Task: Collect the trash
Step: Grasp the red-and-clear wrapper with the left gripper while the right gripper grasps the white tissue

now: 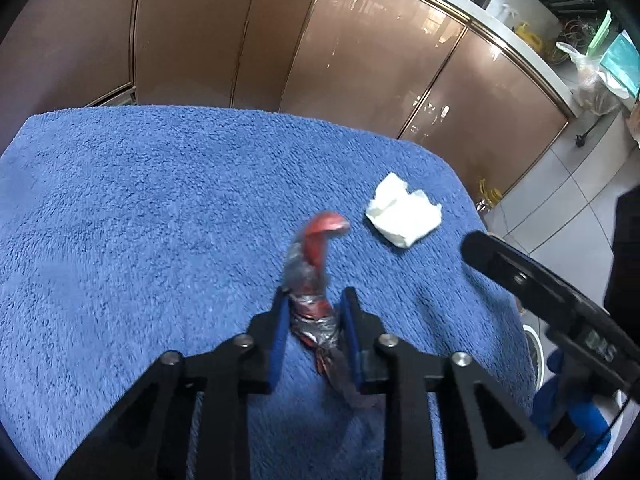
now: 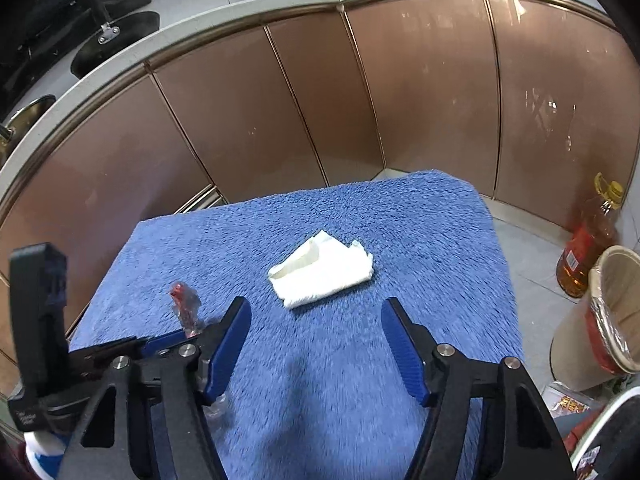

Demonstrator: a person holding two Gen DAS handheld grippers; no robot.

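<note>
Blue towel, glossy brown cabinet doors, oil bottle on tiled floor

Motion-blurred red tip of the wrapper; bin edge-cropped.

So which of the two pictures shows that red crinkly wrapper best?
The left wrist view: the wrapper stands close up, pinched in the left hand-held gripper. In the right wrist view it is small, off to the left, partly hidden.

Glossy brown cabinet doors under a pale countertop, grey tiled floor
</note>
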